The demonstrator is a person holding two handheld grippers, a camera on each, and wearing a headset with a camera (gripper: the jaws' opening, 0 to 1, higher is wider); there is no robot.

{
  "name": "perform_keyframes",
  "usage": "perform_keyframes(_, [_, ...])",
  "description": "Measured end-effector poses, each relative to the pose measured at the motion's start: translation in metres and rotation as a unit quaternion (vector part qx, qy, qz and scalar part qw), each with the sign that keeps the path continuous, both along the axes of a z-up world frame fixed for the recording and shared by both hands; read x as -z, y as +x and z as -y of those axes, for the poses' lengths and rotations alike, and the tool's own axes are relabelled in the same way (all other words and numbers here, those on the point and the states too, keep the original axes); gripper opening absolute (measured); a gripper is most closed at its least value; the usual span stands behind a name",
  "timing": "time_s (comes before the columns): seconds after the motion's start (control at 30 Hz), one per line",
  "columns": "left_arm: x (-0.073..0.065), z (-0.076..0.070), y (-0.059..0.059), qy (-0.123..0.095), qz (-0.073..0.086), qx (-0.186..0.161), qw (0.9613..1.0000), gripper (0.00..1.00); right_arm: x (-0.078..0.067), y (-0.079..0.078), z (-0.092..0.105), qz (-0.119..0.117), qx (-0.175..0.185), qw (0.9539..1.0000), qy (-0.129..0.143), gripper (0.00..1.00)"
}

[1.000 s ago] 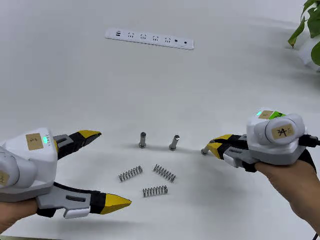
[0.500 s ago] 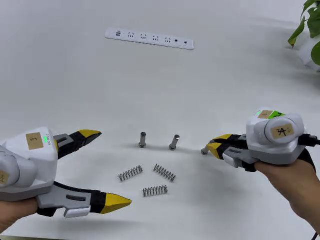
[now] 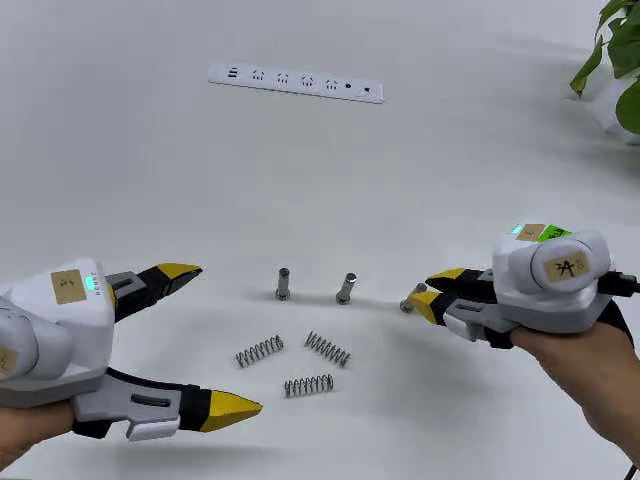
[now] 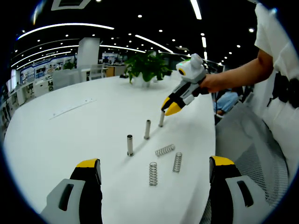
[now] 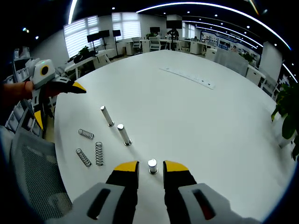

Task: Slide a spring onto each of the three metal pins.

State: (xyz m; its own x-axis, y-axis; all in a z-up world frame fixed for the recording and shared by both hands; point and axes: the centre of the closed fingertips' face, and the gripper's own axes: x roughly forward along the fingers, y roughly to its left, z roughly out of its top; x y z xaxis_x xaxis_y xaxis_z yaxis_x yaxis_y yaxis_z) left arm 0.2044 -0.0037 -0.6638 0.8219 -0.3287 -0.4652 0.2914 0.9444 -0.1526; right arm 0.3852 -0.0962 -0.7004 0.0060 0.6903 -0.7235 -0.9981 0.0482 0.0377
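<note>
The left gripper sits low at the near left, held from below by a hand. Its yellow-tipped jaws are spread wide and grasp nothing, pointing right toward three springs that lie loose on the white table.

The right gripper comes in from the near right, with the right hand wrapped under its body and its jaws aimed left. They are drawn close together but not clenched. In the right gripper view the head of the right pin stands between the tips with a slim gap on each side.

The left pin and the middle pin stand bare just beyond the springs, in a row with the right one.

Each gripper carries a tan sticker. The mark on the right one is handwritten and looks like "3A", and the one on the left is too small to read. A white power strip lies far back, and plant leaves show at the far right.
</note>
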Motion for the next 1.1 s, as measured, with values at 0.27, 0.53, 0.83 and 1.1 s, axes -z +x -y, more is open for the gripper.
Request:
perform_keyframes(0.27, [-0.002, 0.001, 0.000, 0.005, -0.002, 0.004, 1.0000, 0.97, -0.009, 0.003, 0.008, -0.002, 0.002, 0.9999, 0.017, 0.28])
perform_keyframes(0.53, [-0.006, 0.003, 0.001, 0.014, -0.004, 0.007, 0.9999, 0.97, -0.024, -0.002, 0.020, 0.000, -0.007, 0.9994, 0.035, 0.42])
perform_keyframes(0.83, [0.002, 0.003, -0.004, 0.041, -0.034, 0.022, 0.9983, 0.91, -0.030, -0.002, 0.045, -0.004, -0.023, 0.9981, 0.057, 0.62])
perform_keyframes(1.1, [0.016, 0.000, -0.011, 0.070, -0.078, 0.036, 0.9938, 0.77, -0.028, -0.007, 0.072, -0.008, -0.042, 0.9966, 0.071, 0.80])
